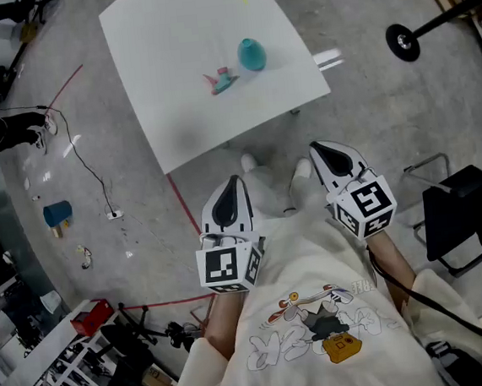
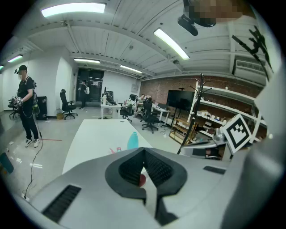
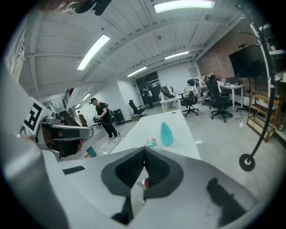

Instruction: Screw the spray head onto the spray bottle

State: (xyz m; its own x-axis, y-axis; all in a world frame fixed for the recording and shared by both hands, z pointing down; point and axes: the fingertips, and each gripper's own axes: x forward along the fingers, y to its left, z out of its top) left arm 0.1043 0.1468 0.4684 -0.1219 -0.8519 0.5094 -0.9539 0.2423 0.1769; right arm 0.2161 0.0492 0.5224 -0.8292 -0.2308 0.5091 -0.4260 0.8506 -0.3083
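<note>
Left tool (image 2: pixel 143 152), right tool (image 3: pixel 144 151): ribbed pads (image 2: pixel 158 169) together.

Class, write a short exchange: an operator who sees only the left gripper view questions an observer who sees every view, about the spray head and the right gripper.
Operator: What lies just left of the spray bottle? My view cuts it off.
Observer: The spray head, lying on the white table close beside the bottle.
Operator: How do the right gripper's jaws stand?
Observer: The right gripper is shut, with nothing between its jaws.
</note>
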